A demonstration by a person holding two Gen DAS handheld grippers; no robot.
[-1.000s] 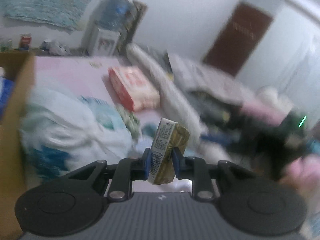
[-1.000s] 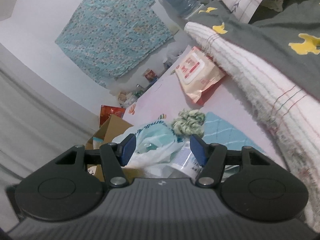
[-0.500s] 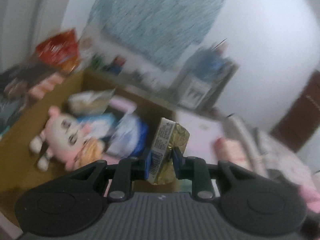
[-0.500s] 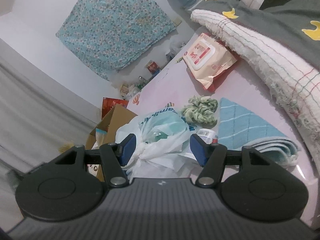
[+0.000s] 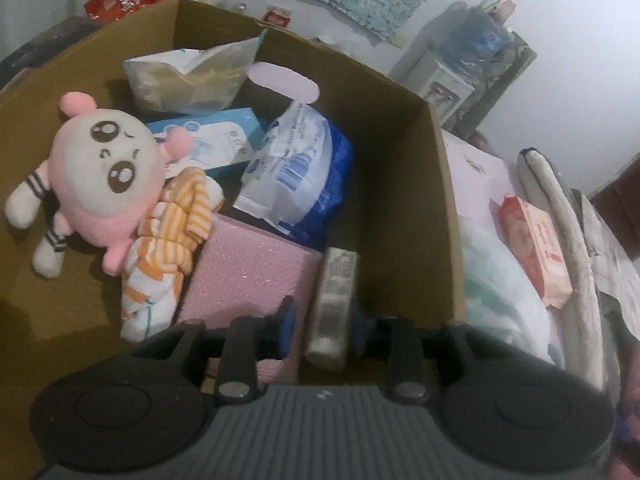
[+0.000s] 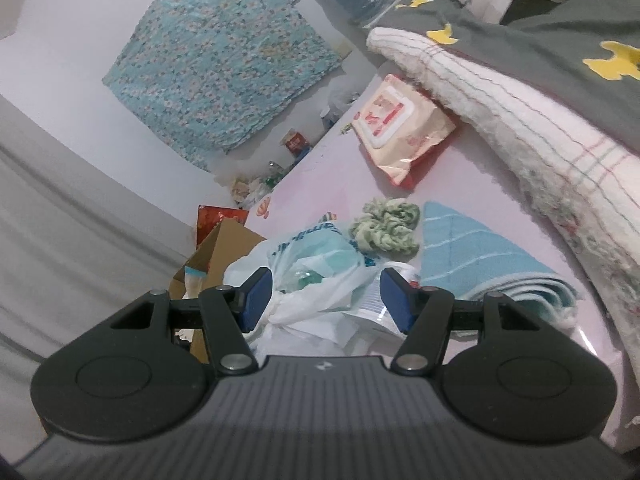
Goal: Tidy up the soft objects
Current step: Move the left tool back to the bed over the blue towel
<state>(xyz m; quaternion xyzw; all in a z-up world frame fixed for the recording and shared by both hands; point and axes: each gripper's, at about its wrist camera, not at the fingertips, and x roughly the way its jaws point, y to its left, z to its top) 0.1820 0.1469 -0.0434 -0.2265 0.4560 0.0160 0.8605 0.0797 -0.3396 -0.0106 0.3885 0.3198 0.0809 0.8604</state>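
Tissue packet (image 5: pixel 334 304), small and gold-wrapped, stands on end between the blue pads of the left gripper (image 5: pixel 320 318), whose jaws are opening: a gap shows on the 9 o'clock side, and whether the 3 o'clock pad touches it I cannot tell. It sits inside the cardboard box (image 5: pixel 416 200), just beside the pink bubble mailer (image 5: pixel 248 276) at 9 o'clock, with the pink plush doll (image 5: pixel 100 176) further out at 10 o'clock. This looks like the release step; next the tongs likely need to lift clear without dragging the packet. The right gripper (image 6: pixel 326 298) hangs open and empty above the white plastic bag (image 6: pixel 316 280) on the bed, the green scrunchie (image 6: pixel 386 226) at its 1 o'clock
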